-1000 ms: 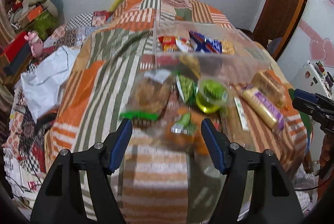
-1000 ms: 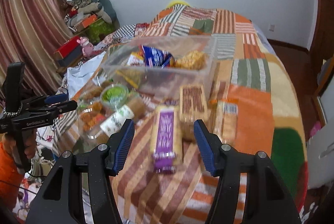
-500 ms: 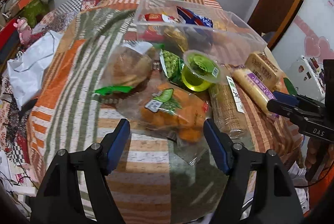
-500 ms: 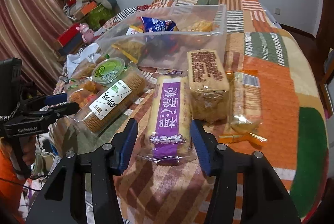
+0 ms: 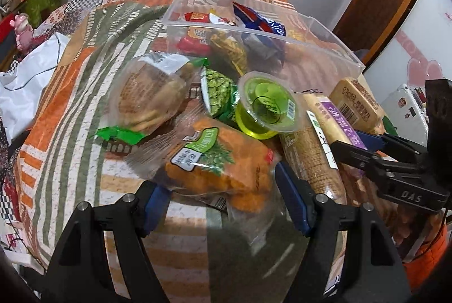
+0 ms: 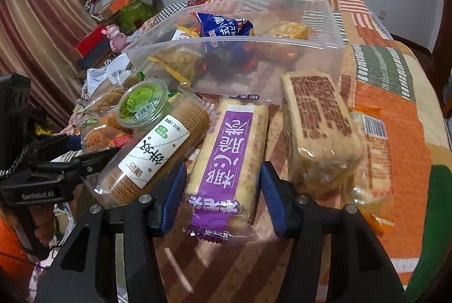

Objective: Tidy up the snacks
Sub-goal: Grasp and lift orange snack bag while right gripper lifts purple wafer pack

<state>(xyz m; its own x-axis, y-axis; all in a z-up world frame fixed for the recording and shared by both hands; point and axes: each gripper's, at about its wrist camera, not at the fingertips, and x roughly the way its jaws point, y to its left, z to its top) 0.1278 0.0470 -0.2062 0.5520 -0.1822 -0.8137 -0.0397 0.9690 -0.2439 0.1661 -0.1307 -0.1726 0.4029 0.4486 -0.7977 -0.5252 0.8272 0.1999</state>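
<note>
Snacks lie on a patchwork bedspread in front of a clear plastic bin that holds several packets. My left gripper is open, its fingers on either side of a clear bag of orange snacks. My right gripper is open around the near end of a purple-labelled cracker pack, also in the left wrist view. Neither pack is lifted. A green jelly cup and a biscuit roll lie between them.
A round bag of cookies and a green pea packet lie left of the cup. A brown-printed cake pack and an orange-trimmed pack lie on the right. A white bag and clutter lie at the bed's left edge.
Both grippers moved forward and down to the snacks. The left one now straddles the orange snack bag, the right one the purple cracker pack. Both stay open.
</note>
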